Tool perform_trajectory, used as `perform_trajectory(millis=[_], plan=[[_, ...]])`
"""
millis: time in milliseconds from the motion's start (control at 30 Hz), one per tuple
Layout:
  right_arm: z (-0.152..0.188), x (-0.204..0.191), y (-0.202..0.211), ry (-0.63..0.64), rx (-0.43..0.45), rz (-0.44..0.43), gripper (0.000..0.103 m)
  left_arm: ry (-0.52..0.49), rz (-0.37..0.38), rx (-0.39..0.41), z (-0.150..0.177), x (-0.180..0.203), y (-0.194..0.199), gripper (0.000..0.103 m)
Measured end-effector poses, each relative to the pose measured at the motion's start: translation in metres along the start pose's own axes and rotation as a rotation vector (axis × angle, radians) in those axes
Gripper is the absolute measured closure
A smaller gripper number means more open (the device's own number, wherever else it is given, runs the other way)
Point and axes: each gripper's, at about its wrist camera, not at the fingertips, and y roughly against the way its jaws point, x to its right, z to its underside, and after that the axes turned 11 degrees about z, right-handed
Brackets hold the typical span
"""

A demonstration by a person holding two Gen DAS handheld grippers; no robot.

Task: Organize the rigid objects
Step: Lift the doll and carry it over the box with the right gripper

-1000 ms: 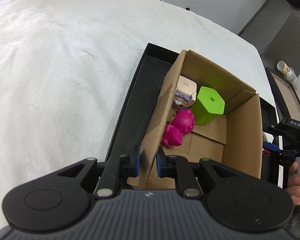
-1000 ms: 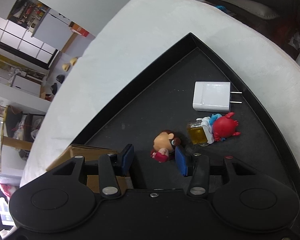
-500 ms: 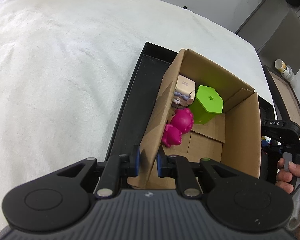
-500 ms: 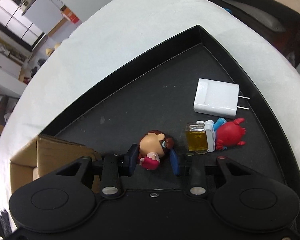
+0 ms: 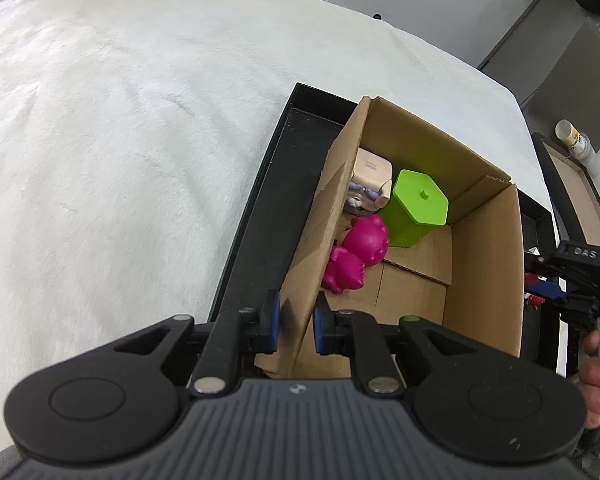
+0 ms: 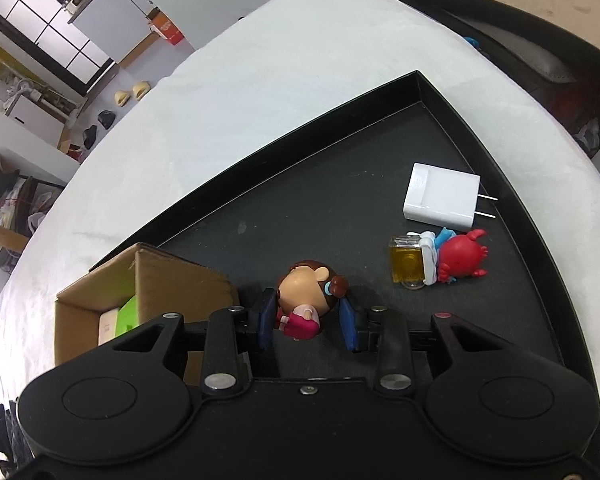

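My left gripper [image 5: 294,326] is shut on the near left wall of a cardboard box [image 5: 484,264]. The box holds a green hexagonal container [image 5: 418,204], a magenta toy [image 5: 358,254] and a beige block [image 5: 372,172]. The box stands in a black tray [image 5: 260,216]. My right gripper [image 6: 307,322] is shut on a small brown-haired figurine [image 6: 306,296], lifted a little above the tray floor [image 6: 320,208]. The box also shows in the right wrist view [image 6: 140,280], to the left of the figurine.
On the tray to the right lie a white plug charger [image 6: 442,196], a small yellow bottle [image 6: 406,264] and a red crab toy [image 6: 462,256]. The tray sits on a white plush surface [image 5: 120,140]. A second tray edge [image 5: 568,184] lies beyond the right side.
My right gripper closed on the figurine and raised it, moving toward the box. My left gripper has kept its hold on the box wall.
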Motion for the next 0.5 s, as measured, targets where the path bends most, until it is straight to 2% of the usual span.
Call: perform_trajectory(millis=[267,500], plan=[[-0.002,0.003,0.024,0.013,0.041,-0.064,0.07,0.053,0.001,-0.007,0.003,0.001,0.0,0.088],[-0.001,0.006,0.038,0.038,0.061,-0.098,0.07,0.052,-0.023,0.002,0.007,0.009,0.0,0.088]])
